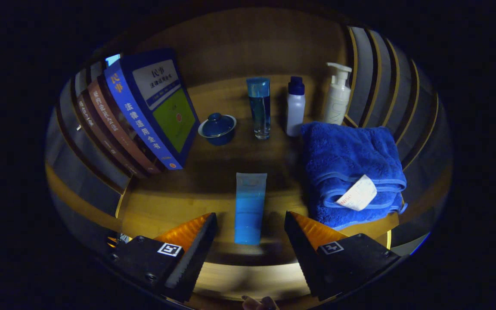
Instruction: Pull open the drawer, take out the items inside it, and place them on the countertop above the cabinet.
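My tool (250, 234) was spread wide, gripping nothing — the blue tube (249, 206) already lay on the desk (166, 206) between its fingers, so that one looked placed; drawer unseen

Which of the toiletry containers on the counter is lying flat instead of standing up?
The blue tube, lying between the open fingers of the hand-held gripper. The clear blue bottle, the white bottle with dark cap and the white pump bottle stand upright beyond it.
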Demonstrator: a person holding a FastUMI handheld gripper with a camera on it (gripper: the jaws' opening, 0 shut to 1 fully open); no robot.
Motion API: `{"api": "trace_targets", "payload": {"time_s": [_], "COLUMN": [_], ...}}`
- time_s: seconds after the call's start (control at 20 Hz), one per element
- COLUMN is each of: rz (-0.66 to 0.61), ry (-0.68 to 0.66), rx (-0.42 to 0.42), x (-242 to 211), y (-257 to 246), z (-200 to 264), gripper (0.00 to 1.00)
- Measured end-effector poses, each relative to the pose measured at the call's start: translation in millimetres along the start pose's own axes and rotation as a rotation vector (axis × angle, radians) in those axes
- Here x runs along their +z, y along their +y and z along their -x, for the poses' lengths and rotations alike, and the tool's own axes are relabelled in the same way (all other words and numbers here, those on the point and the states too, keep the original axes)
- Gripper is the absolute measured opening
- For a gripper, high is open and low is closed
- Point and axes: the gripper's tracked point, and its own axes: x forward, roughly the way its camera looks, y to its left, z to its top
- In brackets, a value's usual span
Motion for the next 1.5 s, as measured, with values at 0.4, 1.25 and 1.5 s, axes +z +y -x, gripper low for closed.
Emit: {"api": "trace_targets", "payload": {"time_s": [0.4,1.25,1.5], "rz": [0.04,0.015,-0.012], "ry": [-0.249,-0.588,-0.593], "rx": [0.062,0.101,0.047], "x": [-10,-185,-223], "y": [22,11,-7], "z": [96,200,193], "gripper": [1.0,1.0,1.0]}}
